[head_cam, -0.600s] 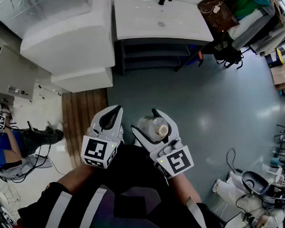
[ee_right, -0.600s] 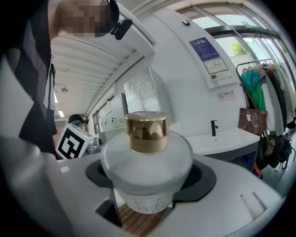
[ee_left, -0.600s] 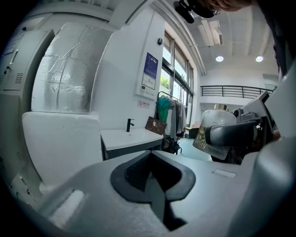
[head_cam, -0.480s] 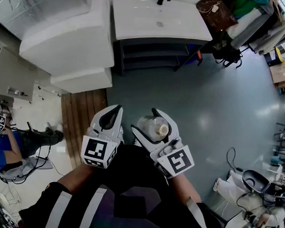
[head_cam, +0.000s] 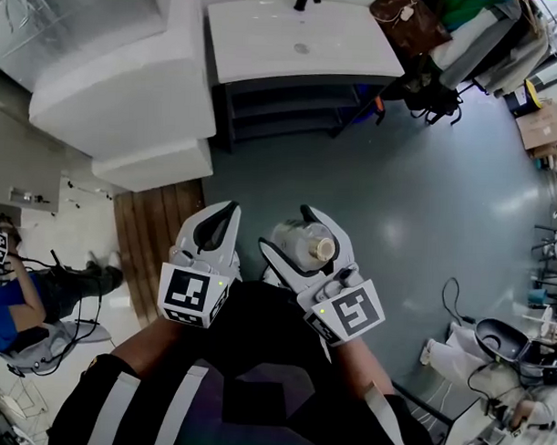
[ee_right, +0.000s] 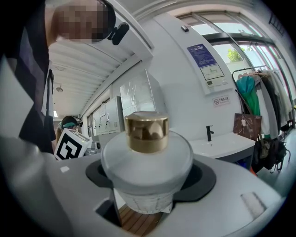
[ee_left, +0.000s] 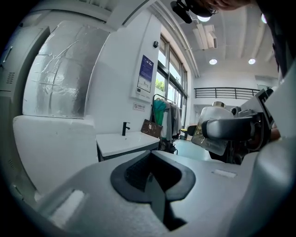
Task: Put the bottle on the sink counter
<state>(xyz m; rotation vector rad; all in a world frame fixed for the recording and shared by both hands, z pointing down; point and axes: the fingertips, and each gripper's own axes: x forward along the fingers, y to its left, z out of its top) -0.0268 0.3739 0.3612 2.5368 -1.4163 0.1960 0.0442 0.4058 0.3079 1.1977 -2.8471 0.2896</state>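
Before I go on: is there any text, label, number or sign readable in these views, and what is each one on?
Nothing can be quoted; no text is legible.
Wall poster, blue header: print too small to read.
Small sign below it, with a round red symbol: characters too blurred to read.
Bottle: no readable label.
Marker cube: black-and-white square pattern only, no words.

Bottle [head_cam: 302, 246] in R claw [head_cam: 285, 229], sink [head_cam: 266, 43] ahead

The person wears a dark top [head_cam: 254, 390] with pale grey stripes [head_cam: 117, 405] running down it. The left gripper [head_cam: 221, 220] and right gripper [head_cam: 287, 232] are white moulded plastic shells with black-lined jaws. Each carries a white cube with black square markers [head_cam: 193, 297] and a tiny green light [head_cam: 220, 281].
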